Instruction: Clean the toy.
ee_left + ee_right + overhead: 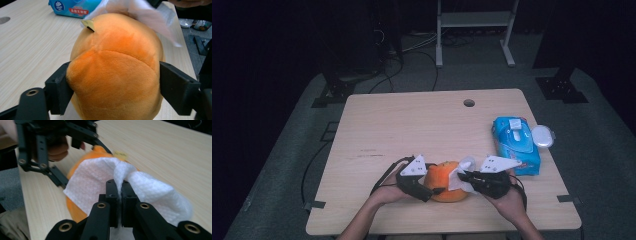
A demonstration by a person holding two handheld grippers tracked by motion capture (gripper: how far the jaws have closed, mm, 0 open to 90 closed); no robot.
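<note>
A round orange plush toy (443, 181) lies near the table's front edge. My left gripper (432, 189) is shut on it from the left, and in the left gripper view both black pads (60, 87) press into the sides of the plush (115, 65). My right gripper (121, 187) is shut on a fold of a white wipe (92, 180), which drapes over the top of the plush (75, 211). In the high view the right gripper (463, 176) sits at the toy's right side with the wipe (458, 179) against it. A small yellowish tag (88, 24) sticks out of the plush.
A blue pack of wet wipes (516, 145) lies to the right on the wooden table (412, 125), with a white oval lid (542, 135) beside it. A cable hole (469, 103) is at the back. Dark floor, cables and a white stand surround the table.
</note>
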